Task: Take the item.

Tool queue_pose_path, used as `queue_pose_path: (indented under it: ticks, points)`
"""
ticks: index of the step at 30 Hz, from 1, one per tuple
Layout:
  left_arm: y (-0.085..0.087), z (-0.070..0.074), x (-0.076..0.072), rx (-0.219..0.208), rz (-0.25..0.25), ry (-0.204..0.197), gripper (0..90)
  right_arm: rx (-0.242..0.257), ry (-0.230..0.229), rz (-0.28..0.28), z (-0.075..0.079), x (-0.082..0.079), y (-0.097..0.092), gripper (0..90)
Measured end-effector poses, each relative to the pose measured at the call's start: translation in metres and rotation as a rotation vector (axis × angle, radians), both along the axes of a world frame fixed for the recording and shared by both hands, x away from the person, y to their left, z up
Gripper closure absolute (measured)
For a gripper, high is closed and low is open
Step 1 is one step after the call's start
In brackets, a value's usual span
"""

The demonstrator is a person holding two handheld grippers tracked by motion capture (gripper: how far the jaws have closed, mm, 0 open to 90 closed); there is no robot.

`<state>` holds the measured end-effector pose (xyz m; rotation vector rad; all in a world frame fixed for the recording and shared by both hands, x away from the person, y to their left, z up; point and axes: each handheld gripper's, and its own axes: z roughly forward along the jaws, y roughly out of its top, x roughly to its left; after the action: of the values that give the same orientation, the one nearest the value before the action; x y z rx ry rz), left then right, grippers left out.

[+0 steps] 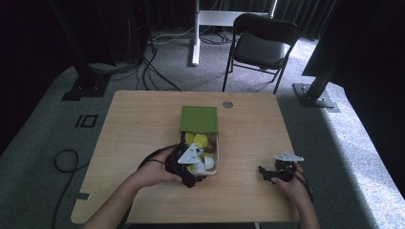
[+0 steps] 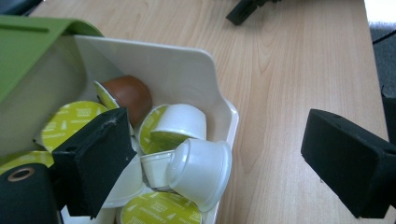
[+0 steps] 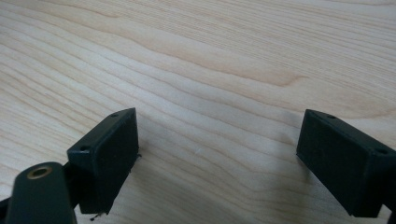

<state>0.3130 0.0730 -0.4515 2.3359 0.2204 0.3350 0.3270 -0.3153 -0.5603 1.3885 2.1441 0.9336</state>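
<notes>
A white open box (image 1: 217, 151) with a green lid (image 1: 198, 118) slid toward the far end sits mid-table. It holds several coffee capsules with yellow-green foil tops, one brown capsule (image 2: 130, 95) and a white capsule (image 2: 201, 169) lying on its side. My left gripper (image 1: 193, 167) hovers over the box's near end, open (image 2: 217, 140). One jaw is inside above the capsules, the other outside over the table, and the box's side wall (image 2: 180, 70) and the white capsule lie between them. My right gripper (image 1: 266, 173) is open low over bare wood (image 3: 217, 135), holding nothing.
The wooden table (image 1: 143, 124) has a round cable port (image 1: 228, 104) at the far edge. A black folding chair (image 1: 260, 45) and a white desk leg (image 1: 195, 33) stand beyond it. Cables run across the carpet at left.
</notes>
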Motion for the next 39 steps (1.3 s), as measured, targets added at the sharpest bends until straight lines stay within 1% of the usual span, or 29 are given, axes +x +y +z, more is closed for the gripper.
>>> queue_pose_path:
  ticks: [1, 3, 5, 8, 9, 10, 12, 15, 16, 17, 18, 19, 21, 22, 23, 24, 25, 26, 28, 29, 31, 33, 37, 39]
  points:
    - [-0.001, -0.002, 0.001, 0.007, -0.002, 0.001, 9.8, 0.0, 0.0, 0.0, 0.0, 0.0, 0.0, 12.4]
    - [-0.004, -0.006, 0.002, 0.016, 0.002, 0.009, 13.4, 0.0, 0.0, 0.0, 0.0, 0.0, 0.0, 12.5]
    - [-0.006, -0.01, 0.003, 0.033, 0.0, 0.018, 13.5, 0.0, 0.0, 0.0, 0.0, 0.0, 0.0, 12.4]
    - [-0.009, -0.015, 0.006, 0.081, 0.008, 0.011, 15.2, 0.0, 0.0, 0.0, 0.0, 0.0, 0.0, 12.4]
    - [-0.01, -0.017, 0.006, 0.101, 0.007, 0.015, 15.7, 0.0, 0.0, 0.0, 0.0, 0.0, 0.0, 12.5]
    - [-0.011, -0.019, 0.007, 0.111, 0.008, 0.02, 15.7, 0.0, 0.0, 0.0, 0.0, 0.0, 0.0, 12.5]
    - [-0.013, -0.022, 0.009, 0.139, 0.015, 0.015, 17.5, 0.0, 0.0, 0.0, 0.0, 0.0, 0.0, 12.5]
    - [-0.016, -0.026, 0.011, 0.157, 0.019, 0.019, 17.6, 0.0, 0.0, 0.0, 0.0, 0.0, 0.0, 12.4]
    - [-0.016, -0.026, 0.011, 0.157, 0.019, 0.019, 17.8, 0.0, 0.0, 0.0, 0.0, 0.0, 0.0, 12.4]
    - [-0.017, -0.027, 0.011, 0.176, 0.015, 0.006, 17.8, -0.001, 0.0, 0.001, 0.0, 0.0, 0.0, 12.5]
    - [-0.017, -0.028, 0.011, 0.179, 0.014, 0.007, 22.9, 0.0, 0.0, 0.0, 0.0, 0.0, 0.0, 12.5]
    - [-0.017, -0.028, 0.012, 0.183, 0.018, 0.023, 24.7, -0.001, 0.0, 0.001, 0.0, 0.0, 0.0, 12.5]
    - [-0.018, -0.029, 0.013, 0.2, 0.017, 0.018, 26.1, -0.001, 0.0, 0.001, 0.0, 0.0, 0.0, 12.4]
    - [-0.018, -0.029, 0.013, 0.2, 0.017, 0.018, 26.6, -0.001, 0.0, 0.001, 0.0, 0.0, 0.0, 12.4]
    - [-0.02, -0.03, 0.015, 0.218, 0.019, 0.031, 34.7, 0.0, 0.0, 0.0, 0.0, 0.0, 0.0, 12.4]
    - [-0.02, -0.031, 0.015, 0.222, 0.023, 0.034, 34.9, 0.0, 0.0, 0.0, 0.0, 0.0, 0.0, 12.4]
    - [-0.02, -0.031, 0.015, 0.222, 0.023, 0.034, 39.0, 0.0, 0.0, 0.0, 0.0, 0.0, 0.0, 12.4]
    - [-0.022, -0.032, 0.017, 0.251, 0.027, 0.021, 39.9, 0.0, 0.0, 0.0, 0.0, 0.0, 0.0, 12.4]
    - [-0.022, -0.032, 0.017, 0.251, 0.027, 0.021, 41.4, 0.0, 0.0, 0.0, 0.0, 0.0, 0.0, 12.4]
    - [-0.024, -0.034, 0.02, 0.255, 0.015, 0.043, 42.7, 0.0, 0.0, 0.001, 0.0, 0.0, 0.0, 12.4]
    - [-0.025, -0.036, 0.022, 0.267, 0.015, 0.05, 42.5, 0.0, 0.0, 0.0, 0.0, 0.0, 0.0, 12.4]
    - [-0.025, -0.036, 0.022, 0.268, 0.021, 0.065, 42.9, -0.001, 0.0, 0.001, 0.0, 0.0, 0.0, 12.4]
    - [-0.027, -0.035, 0.022, 0.276, 0.027, 0.064, 43.5, 0.0, 0.0, 0.0, 0.0, 0.0, 0.0, 12.4]
    - [-0.027, -0.034, 0.022, 0.275, 0.029, 0.071, 43.7, 0.0, 0.0, 0.0, 0.0, 0.0, 0.0, 12.5]
